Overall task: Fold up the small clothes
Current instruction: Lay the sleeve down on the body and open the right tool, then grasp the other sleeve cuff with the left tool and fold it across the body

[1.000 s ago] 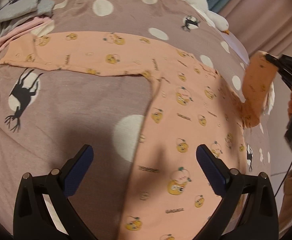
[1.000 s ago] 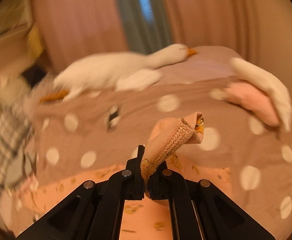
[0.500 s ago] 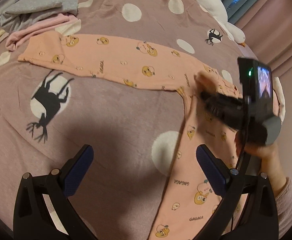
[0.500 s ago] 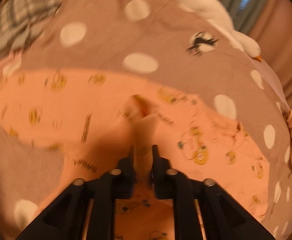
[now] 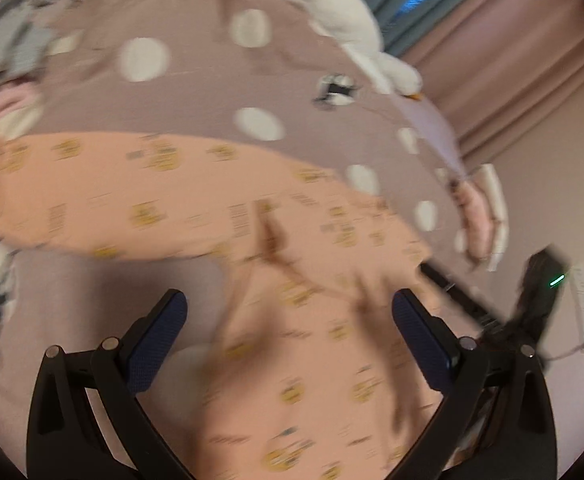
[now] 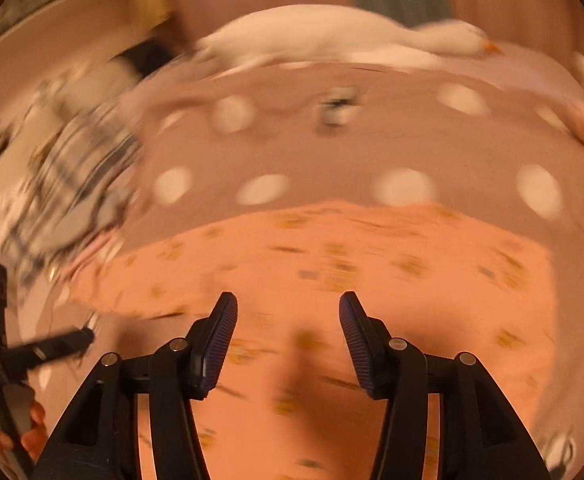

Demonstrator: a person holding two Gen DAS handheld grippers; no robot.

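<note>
The right gripper (image 6: 288,340) is opening with nothing between its pads, the left gripper (image 5: 288,344) spread wide and empty, both above the peach garment (image 5: 220,216), which seems, through blur, flat on the bedspread (image 5: 196,92) for folding.

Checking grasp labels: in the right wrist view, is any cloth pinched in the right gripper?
No. The right gripper is opening with nothing between its blue pads; the peach cartoon-print garment lies flat beneath.

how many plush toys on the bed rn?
1: a white goose plush along the bed's far edge, by the curtains. Frames are blurred and the bed is partly out of view, so others may be hidden.
</note>
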